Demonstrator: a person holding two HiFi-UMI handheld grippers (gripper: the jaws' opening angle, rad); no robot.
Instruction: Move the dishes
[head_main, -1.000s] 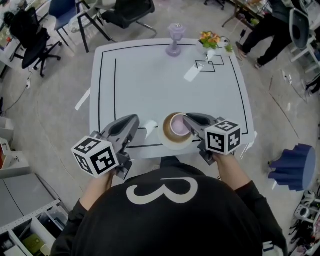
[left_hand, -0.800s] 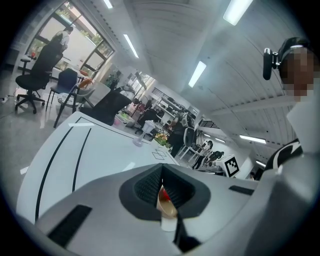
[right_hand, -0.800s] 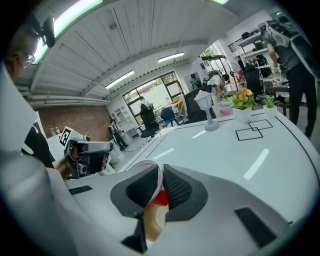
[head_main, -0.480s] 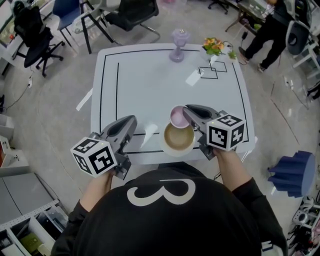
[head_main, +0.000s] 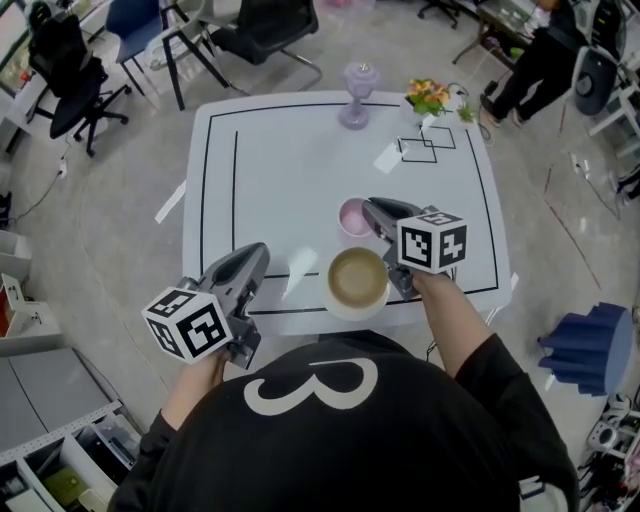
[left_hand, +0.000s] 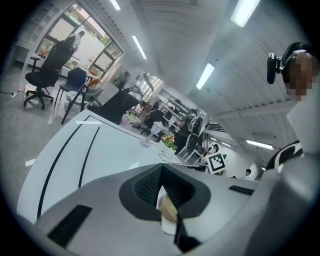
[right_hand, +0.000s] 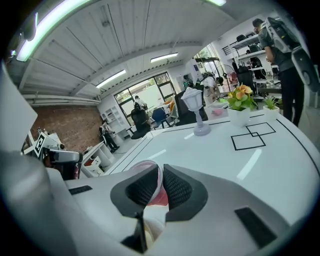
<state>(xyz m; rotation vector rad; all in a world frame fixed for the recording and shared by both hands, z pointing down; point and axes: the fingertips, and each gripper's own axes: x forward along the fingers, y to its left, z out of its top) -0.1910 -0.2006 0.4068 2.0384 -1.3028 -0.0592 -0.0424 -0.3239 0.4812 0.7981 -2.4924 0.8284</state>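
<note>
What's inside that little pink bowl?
Nothing that I can see: from above, the pink bowl shows a plain, bare pink inside. The right hand-held gripper pinches its rim, so that edge of the inside is covered.

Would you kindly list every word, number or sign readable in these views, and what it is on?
"3": large white figure on the person's black shirt.
Marker cubes: square patterns only, no words.
Nothing else is legible.
</note>
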